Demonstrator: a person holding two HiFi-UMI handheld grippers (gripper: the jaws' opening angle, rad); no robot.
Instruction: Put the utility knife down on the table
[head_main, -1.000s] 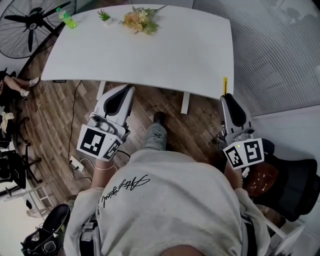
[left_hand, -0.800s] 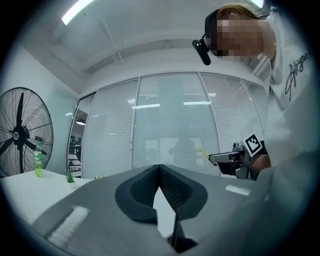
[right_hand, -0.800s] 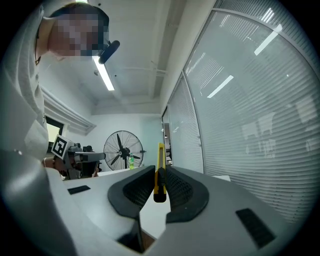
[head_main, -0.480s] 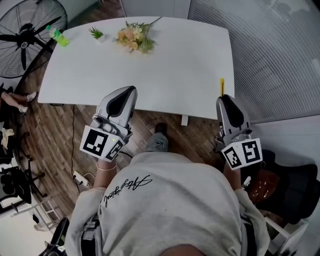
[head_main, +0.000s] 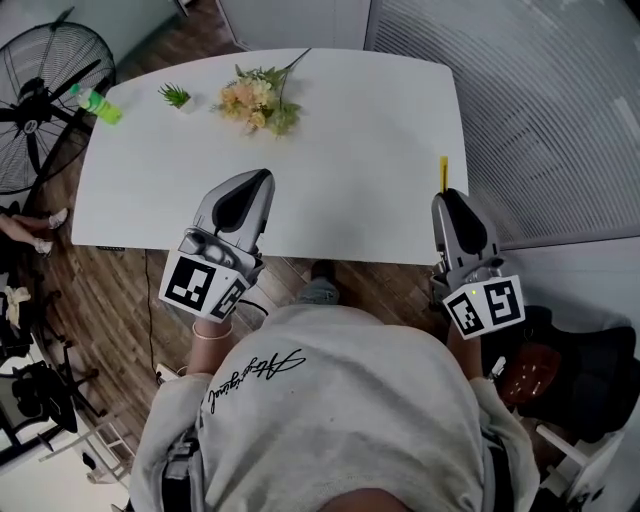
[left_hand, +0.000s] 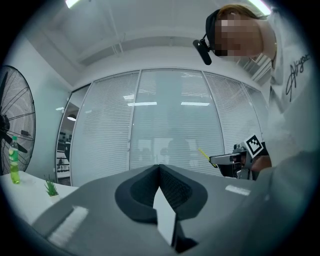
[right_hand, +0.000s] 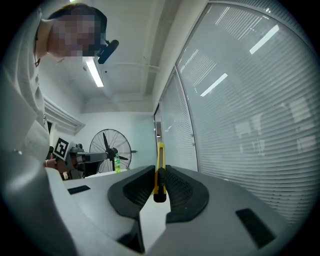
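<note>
Right claw (right_hand: 160, 172), nearly closed, pinches the yellow utility knife (right_hand: 160, 152) (tip poking forward); left claw (left_hand: 159, 170) closed and empty.

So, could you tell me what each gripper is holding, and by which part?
The right gripper clamps the knife by its near end; the left gripper, jaws shut, holds nothing.

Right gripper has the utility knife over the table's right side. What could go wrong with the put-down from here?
1. The utility knife hangs over the table close to its right edge and near corner. Released here, it could slide off onto the floor.
2. The right gripper clamps only the knife's rear end, and most of the body sticks out ahead, so it may pivot or land tip-first when the jaws open.
</note>
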